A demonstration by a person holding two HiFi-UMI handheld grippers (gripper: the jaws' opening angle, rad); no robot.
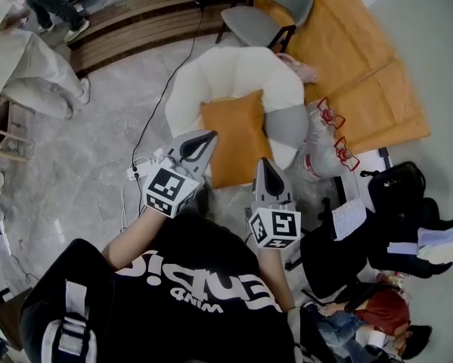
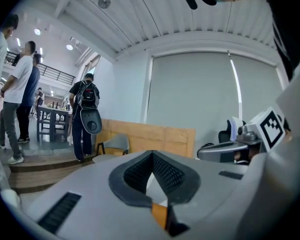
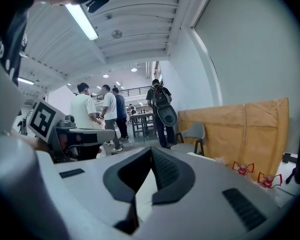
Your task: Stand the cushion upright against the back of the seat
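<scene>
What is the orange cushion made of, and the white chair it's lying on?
The orange cushion looks like soft matte fabric: no shine, puffed, with rounded edges. The white chair seems upholstered too, probably cloth over padding, since its back forms plump, dull lobes. The exact weave is too small to tell.
</scene>
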